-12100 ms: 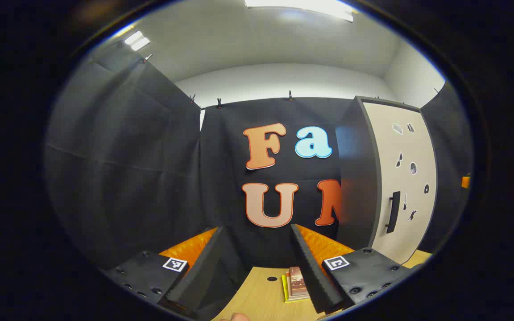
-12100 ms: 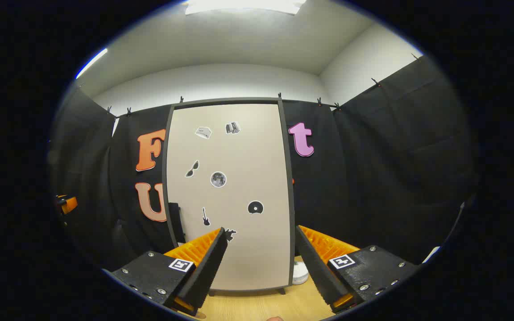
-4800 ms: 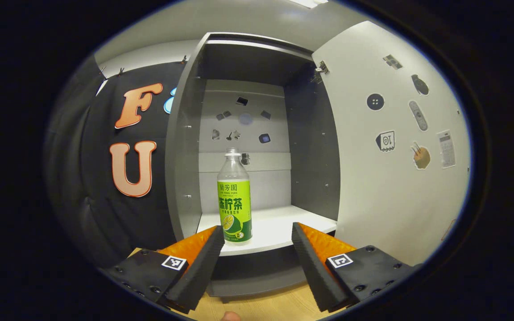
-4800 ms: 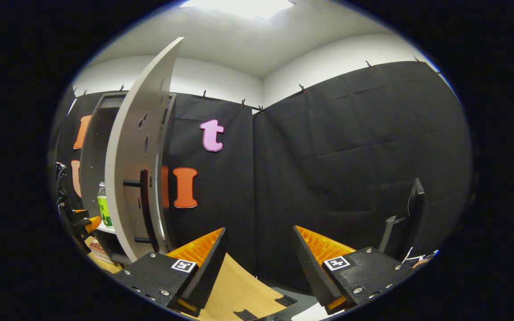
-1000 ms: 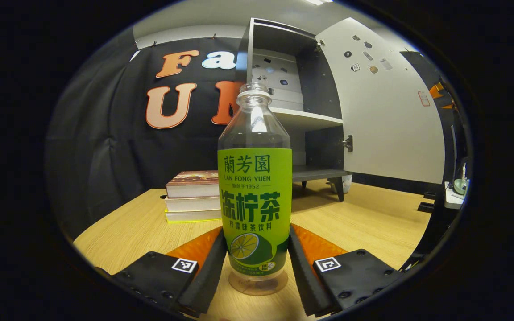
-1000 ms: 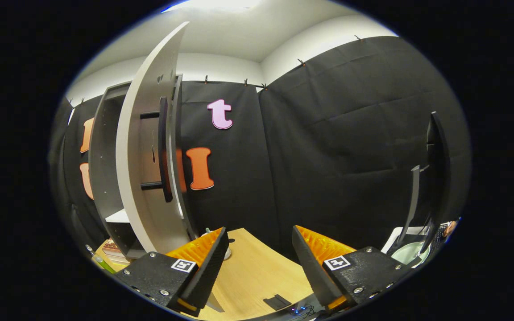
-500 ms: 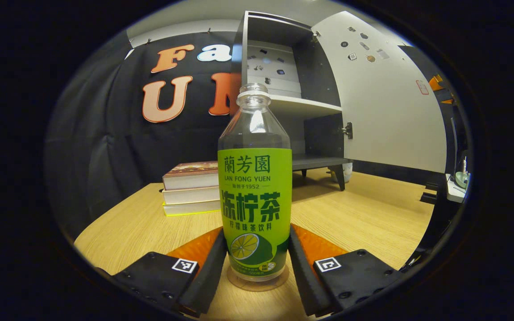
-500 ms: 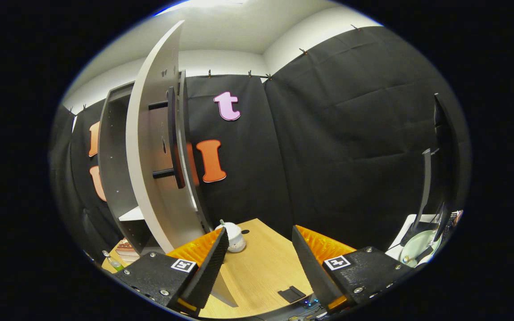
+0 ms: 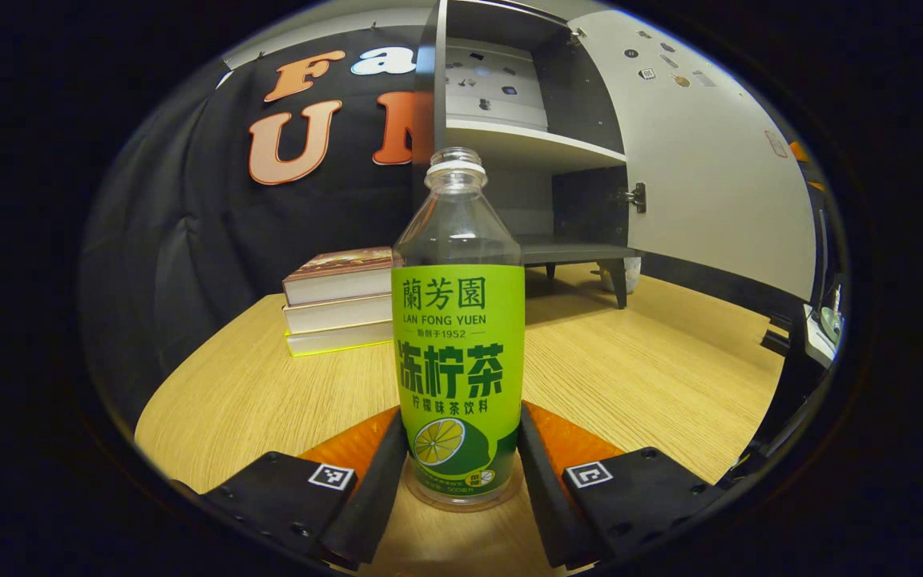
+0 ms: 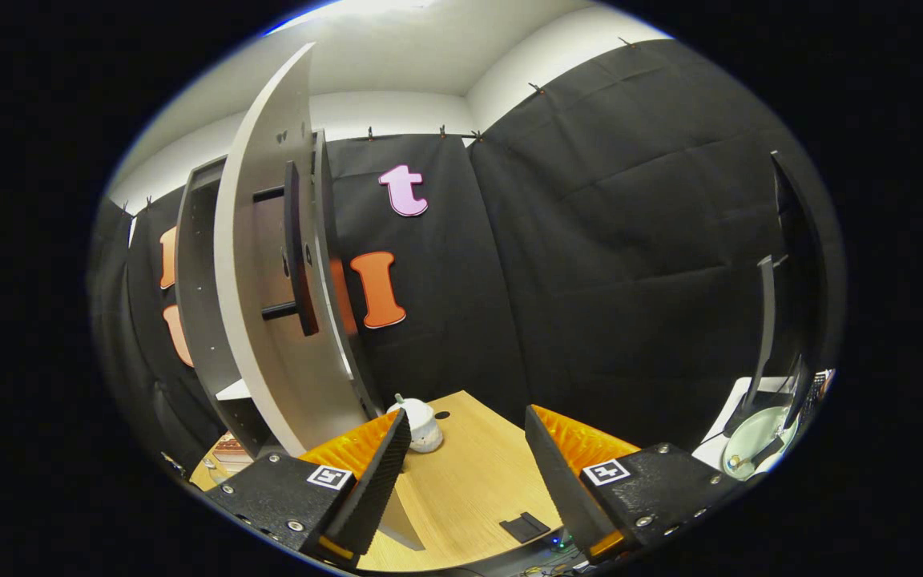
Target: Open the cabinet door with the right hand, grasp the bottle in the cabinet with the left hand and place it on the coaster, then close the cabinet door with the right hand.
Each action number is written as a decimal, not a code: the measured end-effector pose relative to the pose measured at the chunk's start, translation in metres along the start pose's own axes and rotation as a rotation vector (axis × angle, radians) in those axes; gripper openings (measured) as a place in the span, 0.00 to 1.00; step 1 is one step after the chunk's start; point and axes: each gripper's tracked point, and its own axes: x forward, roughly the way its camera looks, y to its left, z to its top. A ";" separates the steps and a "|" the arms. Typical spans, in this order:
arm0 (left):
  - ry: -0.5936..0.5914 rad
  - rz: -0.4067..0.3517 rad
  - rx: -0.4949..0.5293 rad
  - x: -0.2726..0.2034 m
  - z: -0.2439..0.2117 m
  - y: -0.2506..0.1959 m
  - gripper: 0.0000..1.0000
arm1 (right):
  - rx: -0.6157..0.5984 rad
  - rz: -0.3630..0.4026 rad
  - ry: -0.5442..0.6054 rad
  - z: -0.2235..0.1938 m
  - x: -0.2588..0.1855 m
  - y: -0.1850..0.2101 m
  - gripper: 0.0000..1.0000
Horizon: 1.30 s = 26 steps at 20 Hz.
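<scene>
Now my left tool [image 9: 461, 473] clamps the bottle [image 9: 458, 353], seemingly seated on the coaster [image 9: 461, 503]; next I release it, then my wide-open right tool [image 10: 465, 473] swings the cabinet door [image 10: 257, 272] shut.

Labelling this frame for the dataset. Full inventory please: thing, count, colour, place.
bottle: 1, clear with green label, upright on the table between the left gripper's fingers; uncapped
coaster: 1, brownish, rim showing under the bottle
books: stack of 3, pale page edges, on the table left of the bottle
cabinet: 1, grey, open, shelf bare
cabinet door: 1, pale, swung open, dark handle
teapot: 1, white, on the table by the door
table: 1, light wood
left gripper: fingers against the bottle's sides
right gripper: open, holding nothing
</scene>
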 end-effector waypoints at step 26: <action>0.180 0.016 0.040 -0.021 -0.045 0.002 0.88 | 0.038 0.050 0.025 -0.015 0.004 0.008 0.93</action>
